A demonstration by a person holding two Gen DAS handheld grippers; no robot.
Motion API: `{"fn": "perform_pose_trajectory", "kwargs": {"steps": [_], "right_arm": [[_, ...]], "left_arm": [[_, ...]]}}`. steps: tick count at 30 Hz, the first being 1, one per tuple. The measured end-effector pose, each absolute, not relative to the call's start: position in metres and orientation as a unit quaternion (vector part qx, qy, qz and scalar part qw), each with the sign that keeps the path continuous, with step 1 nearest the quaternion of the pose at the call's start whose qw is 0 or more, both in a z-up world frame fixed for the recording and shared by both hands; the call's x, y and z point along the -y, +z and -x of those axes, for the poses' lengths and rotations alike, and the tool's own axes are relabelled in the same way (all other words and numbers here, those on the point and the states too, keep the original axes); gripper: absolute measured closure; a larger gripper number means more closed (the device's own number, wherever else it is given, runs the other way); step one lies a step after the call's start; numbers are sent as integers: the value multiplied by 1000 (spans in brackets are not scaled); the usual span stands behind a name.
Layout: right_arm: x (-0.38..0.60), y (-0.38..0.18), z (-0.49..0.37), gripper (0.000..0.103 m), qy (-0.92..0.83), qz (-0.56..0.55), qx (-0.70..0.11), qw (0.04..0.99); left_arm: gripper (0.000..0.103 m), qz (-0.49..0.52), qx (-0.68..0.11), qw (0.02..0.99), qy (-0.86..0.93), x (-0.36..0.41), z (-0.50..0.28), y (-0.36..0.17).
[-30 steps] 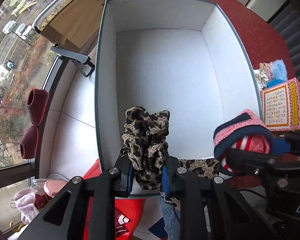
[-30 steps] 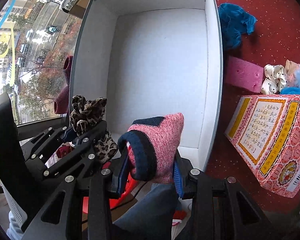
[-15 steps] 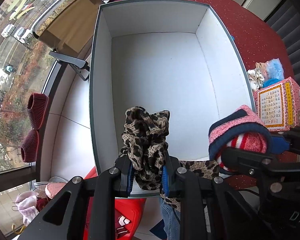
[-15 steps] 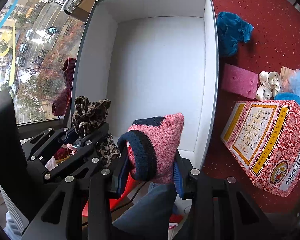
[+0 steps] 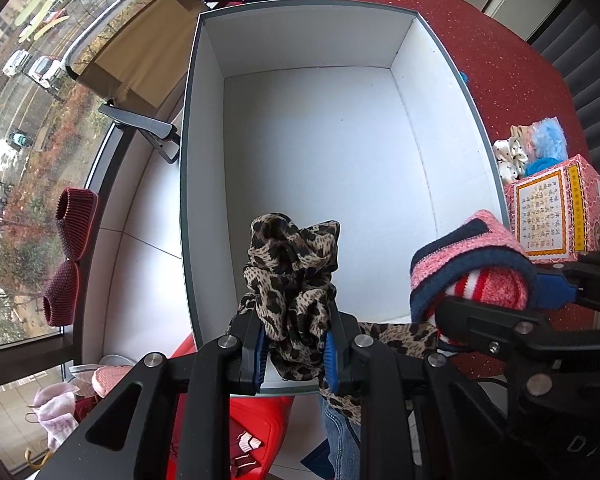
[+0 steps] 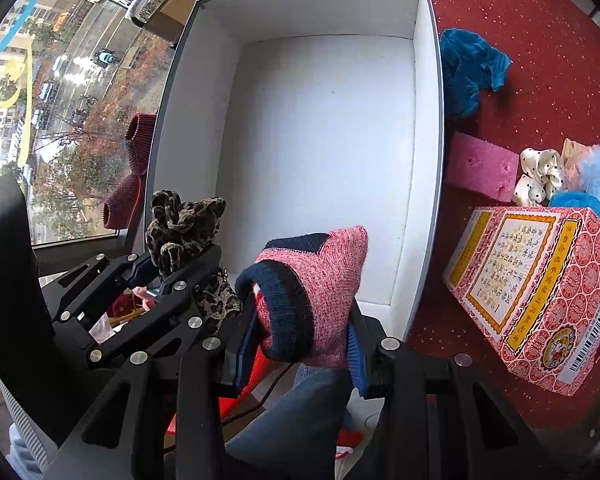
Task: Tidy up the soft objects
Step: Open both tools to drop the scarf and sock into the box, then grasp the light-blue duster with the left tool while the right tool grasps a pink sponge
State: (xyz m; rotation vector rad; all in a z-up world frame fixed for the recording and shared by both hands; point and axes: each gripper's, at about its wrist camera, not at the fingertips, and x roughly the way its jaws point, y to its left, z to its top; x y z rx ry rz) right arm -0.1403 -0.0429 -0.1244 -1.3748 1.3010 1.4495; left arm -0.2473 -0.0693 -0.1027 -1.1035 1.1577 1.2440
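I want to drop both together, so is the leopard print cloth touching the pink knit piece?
Cannot tell. In the left wrist view a strip of the leopard print cloth runs behind the right gripper toward the pink knit piece, hiding any contact.

Left gripper [image 5: 294,354]: black frame, blue pads; between the pads a leopard-print cloth [image 5: 292,276], tan with black-brown spots.
Right gripper [image 6: 300,354]: black frame, blue pads; between them a knitted piece [image 6: 314,288], speckled pink with navy trim; red-and-white stripes show inside it in the left wrist view.
Ahead of both claws: box [image 5: 206,184], white inside, grey-green rim.
Right of right claw: carton [image 6: 540,288], pink-red medallion pattern, yellow borders.
Beyond carton: pink sponge [image 6: 482,168], teal cloth [image 6: 468,68], cream scrunchie with dark dots [image 6: 538,176], pale blue fluff [image 6: 598,172].
All on a red gold-flecked cover [image 6: 520,12].
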Motion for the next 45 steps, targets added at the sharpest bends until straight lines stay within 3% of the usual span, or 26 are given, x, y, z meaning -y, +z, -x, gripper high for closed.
{"fn": "perform_pose_trajectory", "kwargs": {"steps": [9,11,17,18,21,25,26,27,38,45], "right_arm": [[43,-121,144,64,568,537,-503,369],[43,-121,144,61,569,537,-503,368],[41,-112,144,45,575,539,-483,382],[41,-110,142,38,575,537,-480,387],[37,-104,134,21,575,526,-481,402],[32,-92,122,15,585,494,-492,414],[30,-87,121,5,589,488,-487,421],[29,-84,120,1,591,485,-482,428],[20,-32,105,1,634,407,-496,432],[16,18,42,1,642,324,-509,473]], "left_arm": [[75,458,-484,532,522,70,244,-98],[68,460,-482,534,521,71,244,-98],[34,447,-485,526,537,68,246,-93],[25,449,-483,521,542,67,249,-93],[19,485,-459,515,537,63,262,-92],[1,504,-430,502,556,57,276,-83],[0,512,-419,503,556,55,280,-81],[0,520,-410,503,555,54,283,-79],[0,507,-384,533,558,43,273,-46],[0,511,-384,559,528,17,247,-23]]}}
